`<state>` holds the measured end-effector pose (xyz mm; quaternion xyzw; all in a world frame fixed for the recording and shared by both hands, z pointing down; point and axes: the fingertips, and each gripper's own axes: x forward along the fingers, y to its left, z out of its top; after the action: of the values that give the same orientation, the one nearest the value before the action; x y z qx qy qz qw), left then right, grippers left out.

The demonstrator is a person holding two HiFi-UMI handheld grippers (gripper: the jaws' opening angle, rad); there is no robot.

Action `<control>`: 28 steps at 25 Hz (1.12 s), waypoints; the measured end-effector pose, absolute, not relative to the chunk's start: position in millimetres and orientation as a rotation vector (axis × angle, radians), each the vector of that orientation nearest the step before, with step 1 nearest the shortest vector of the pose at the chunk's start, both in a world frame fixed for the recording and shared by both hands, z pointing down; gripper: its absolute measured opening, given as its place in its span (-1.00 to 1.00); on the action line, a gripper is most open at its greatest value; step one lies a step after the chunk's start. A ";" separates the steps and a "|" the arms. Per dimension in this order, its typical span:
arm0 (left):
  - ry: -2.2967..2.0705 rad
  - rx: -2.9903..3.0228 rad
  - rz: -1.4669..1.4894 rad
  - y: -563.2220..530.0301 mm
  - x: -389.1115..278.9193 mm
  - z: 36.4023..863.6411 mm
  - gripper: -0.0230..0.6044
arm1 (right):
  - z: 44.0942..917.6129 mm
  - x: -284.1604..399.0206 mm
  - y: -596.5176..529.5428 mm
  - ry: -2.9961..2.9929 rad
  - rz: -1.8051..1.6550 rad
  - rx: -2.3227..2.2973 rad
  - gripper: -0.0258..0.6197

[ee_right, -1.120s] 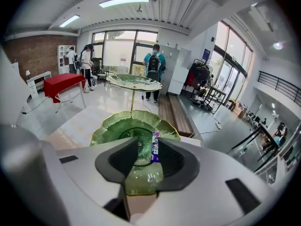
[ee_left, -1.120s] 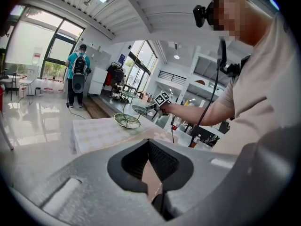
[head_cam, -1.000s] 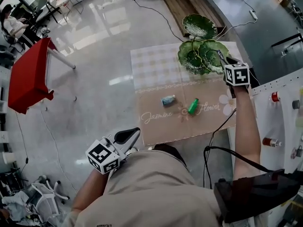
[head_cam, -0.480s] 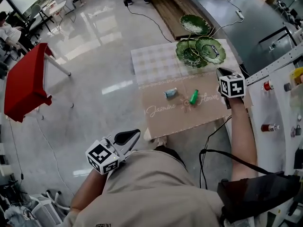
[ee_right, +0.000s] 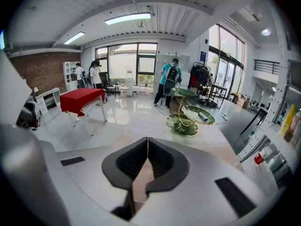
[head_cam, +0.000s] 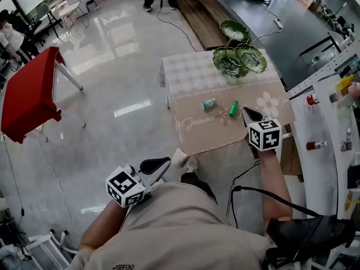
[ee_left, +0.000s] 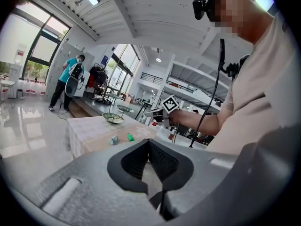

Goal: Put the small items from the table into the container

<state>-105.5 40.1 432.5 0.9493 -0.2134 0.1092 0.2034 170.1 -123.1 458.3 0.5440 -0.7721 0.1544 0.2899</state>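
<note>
A cloth-covered table [head_cam: 191, 75] bears a tiered set of green leaf-shaped dishes [head_cam: 239, 58] at its far end. On the cloth lie a small blue item [head_cam: 208, 103] and a small green item [head_cam: 233, 108]. My right gripper [head_cam: 246, 111] hovers over the table's near right corner, just right of the green item. Its jaws are closing and meet with nothing between them [ee_right: 147, 139]. The right gripper view shows the leaf dishes [ee_right: 188, 119] ahead, with a small item [ee_right: 202, 117] in one. My left gripper [head_cam: 163, 163] stays by my body, away from the table, shut and empty [ee_left: 148, 141].
A red table [head_cam: 31, 94] stands far left on the glossy floor. A white perforated rack [head_cam: 326, 111] with bottles runs along the table's right side. A black cable [head_cam: 253, 184] hangs by my right arm. People stand in the background.
My right gripper has drawn back from the leaf dishes to the table's near right corner. The table now lies farther off in the head view. The left gripper has barely shifted.
</note>
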 end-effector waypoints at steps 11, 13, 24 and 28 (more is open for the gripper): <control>-0.558 2.623 0.214 78.0 -150.6 434.0 -0.90 | 487.7 48.2 6.4 -2.206 0.502 1.405 -0.87; -0.560 2.628 0.225 84.8 -157.0 437.5 -0.90 | 490.6 31.7 23.2 -2.226 0.493 1.389 -0.87; -0.564 2.640 0.272 112.3 -181.0 452.4 -0.90 | 492.8 -12.7 64.5 -2.251 0.480 1.320 -0.87; -0.590 2.651 0.287 111.7 -184.4 456.2 -0.90 | 498.0 -14.0 62.4 -2.243 0.475 1.317 -0.87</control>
<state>-184.4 111.7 456.2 0.9503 -0.2114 0.1030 0.2040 -14.0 62.4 498.0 0.4827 -0.8222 0.1742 0.2461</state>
